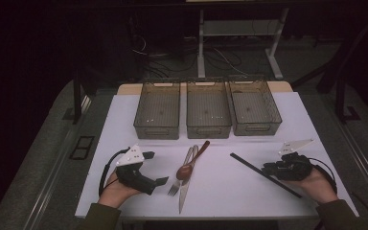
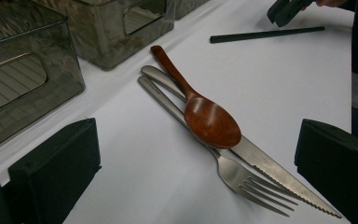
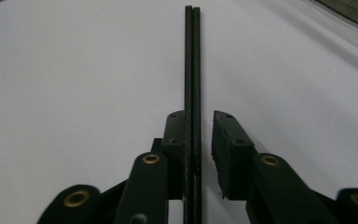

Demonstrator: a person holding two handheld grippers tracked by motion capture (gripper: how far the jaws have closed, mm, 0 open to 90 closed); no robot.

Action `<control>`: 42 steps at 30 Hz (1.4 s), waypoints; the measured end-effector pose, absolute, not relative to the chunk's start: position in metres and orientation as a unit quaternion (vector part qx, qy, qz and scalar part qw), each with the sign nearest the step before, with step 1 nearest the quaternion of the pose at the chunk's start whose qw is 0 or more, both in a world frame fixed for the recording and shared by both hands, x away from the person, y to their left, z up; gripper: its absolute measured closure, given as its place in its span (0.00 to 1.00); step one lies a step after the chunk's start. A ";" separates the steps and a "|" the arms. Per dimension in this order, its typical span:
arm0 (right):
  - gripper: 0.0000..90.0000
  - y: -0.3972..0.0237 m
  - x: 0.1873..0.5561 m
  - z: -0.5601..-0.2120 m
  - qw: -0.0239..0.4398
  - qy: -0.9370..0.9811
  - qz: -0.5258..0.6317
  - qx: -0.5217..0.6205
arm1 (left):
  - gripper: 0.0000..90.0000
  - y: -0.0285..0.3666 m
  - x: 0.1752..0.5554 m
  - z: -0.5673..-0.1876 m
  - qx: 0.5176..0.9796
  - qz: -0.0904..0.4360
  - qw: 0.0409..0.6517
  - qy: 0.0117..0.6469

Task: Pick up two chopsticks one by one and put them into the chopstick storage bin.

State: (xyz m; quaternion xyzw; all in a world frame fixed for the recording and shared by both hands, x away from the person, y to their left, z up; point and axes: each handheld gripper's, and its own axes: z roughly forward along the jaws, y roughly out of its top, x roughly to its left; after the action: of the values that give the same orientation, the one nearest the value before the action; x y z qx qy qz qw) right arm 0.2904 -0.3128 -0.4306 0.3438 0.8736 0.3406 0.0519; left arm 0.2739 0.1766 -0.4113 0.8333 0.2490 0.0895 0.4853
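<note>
The chopsticks [image 1: 265, 175], a dark pair lying side by side, rest flat on the white desk [image 1: 220, 184] at its right part. In the high view their long axis runs on a slant: the far end points up and left toward the middle of the desk, the near end runs down and right toward the person's right hand [image 1: 316, 184]. In the right gripper view the chopsticks [image 3: 192, 60] run straight away from the camera, in line with the fingers.

The right gripper [image 3: 199, 133] straddles the near part of the pair. One finger [image 3: 175, 140] lies against the sticks; the other stands just beside them with a slim gap, so the sticks are between the fingers but not yet pinched.

The left gripper [image 1: 155, 167] sits at the left of the desk, fingers spread wide with nothing between them. Ahead of it lie a wooden spoon [image 2: 200, 105], a fork [image 2: 242, 177] and a knife [image 2: 270, 170], overlapping in one heap at the desk's middle. Three bins [image 1: 208, 115] stand in a row at the far side.
</note>
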 end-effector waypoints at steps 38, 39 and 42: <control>0.91 -0.314 0.291 -0.439 0.053 0.886 0.308 0.342 | 0.00 0.177 0.274 -0.411 0.834 0.089 0.485 0.248; 0.91 -0.313 0.291 -0.440 0.055 0.887 0.305 0.341 | 0.00 0.177 0.274 -0.411 0.834 0.089 0.485 0.248; 0.91 -0.313 0.292 -0.440 0.055 0.888 0.305 0.340 | 0.00 0.177 0.274 -0.411 0.834 0.089 0.485 0.248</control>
State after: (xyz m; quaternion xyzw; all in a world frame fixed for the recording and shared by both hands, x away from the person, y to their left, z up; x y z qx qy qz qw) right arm 0.2916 -0.3134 -0.4403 0.3404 0.8876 0.3053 0.0553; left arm 0.2738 0.1768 -0.4109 0.8338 0.2481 0.0895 0.4851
